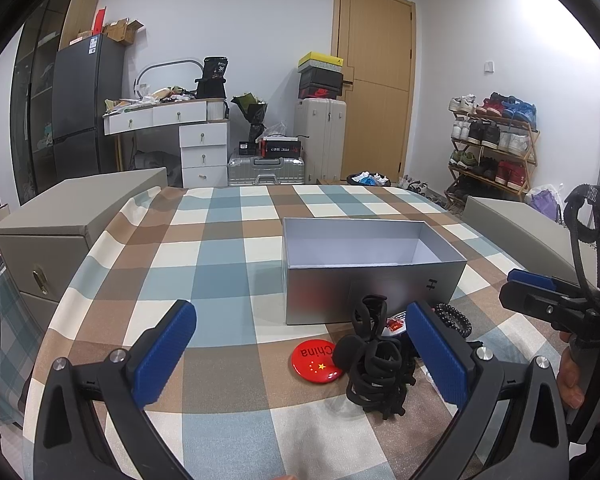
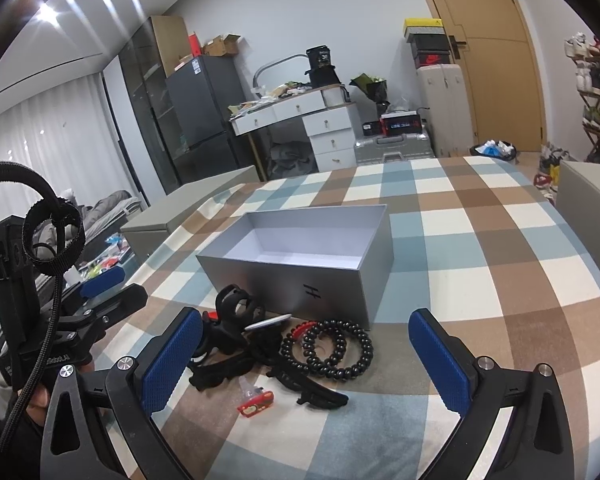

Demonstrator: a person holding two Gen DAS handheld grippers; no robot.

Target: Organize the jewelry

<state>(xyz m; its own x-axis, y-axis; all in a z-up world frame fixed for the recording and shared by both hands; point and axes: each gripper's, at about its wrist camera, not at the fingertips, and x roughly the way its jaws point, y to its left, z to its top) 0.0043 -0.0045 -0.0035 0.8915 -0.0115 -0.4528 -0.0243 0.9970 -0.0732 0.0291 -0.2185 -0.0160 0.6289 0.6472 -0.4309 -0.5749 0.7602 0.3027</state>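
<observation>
Both grippers [image 1: 300, 360] [image 2: 312, 360] low, jaws apart, seemingly hovering.

Both wrist views low over table, facing door wall; share silver box [image 1: 374, 270] [image 2: 300, 266].

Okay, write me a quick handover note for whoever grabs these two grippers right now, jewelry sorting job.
Left gripper: open, holding nothing, hovering over the pile.
Right gripper: open, holding nothing, aimed at the same pile.
Silver box: open on the checked tablecloth, nothing visible inside.
In front of the box, all on the cloth: black hair claw clips, red China badge, black beaded bracelets, small red clip.
Done: nothing boxed yet.
Left: move every piece into the box.
</observation>
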